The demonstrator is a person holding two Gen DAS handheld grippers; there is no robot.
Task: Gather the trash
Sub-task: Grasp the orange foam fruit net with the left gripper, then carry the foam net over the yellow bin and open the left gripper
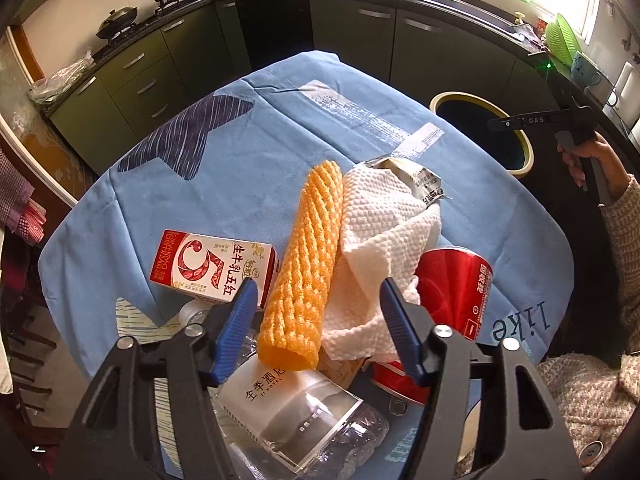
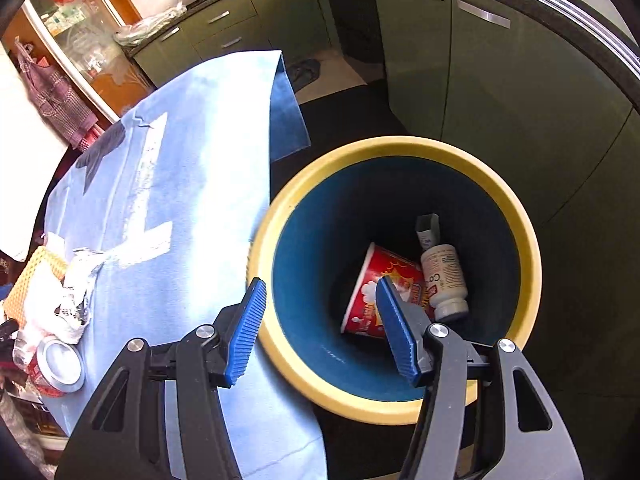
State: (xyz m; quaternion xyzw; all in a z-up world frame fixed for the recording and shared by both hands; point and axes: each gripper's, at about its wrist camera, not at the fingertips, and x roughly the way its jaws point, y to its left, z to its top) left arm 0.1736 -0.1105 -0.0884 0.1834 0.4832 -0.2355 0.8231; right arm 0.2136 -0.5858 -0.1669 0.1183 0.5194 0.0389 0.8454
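Clear crinkled plastic bottle (image 1: 304, 420) sits nearest, under the left tool (image 1: 316, 312), whose jaws stand apart around the orange foam net sleeve (image 1: 304, 264) and quilted paper towel (image 1: 384, 248), no pad contact visible. Risk: soft foam squashes and slips out, or the towel snags and drags the red can (image 1: 456, 288) off the tabletop (image 1: 240, 128). Right tool (image 2: 320, 312), open and empty, hangs over the yellow-rimmed bin (image 2: 400, 148).

Black claw (image 1: 316, 300), ribbed blue pads (image 1: 236, 328)
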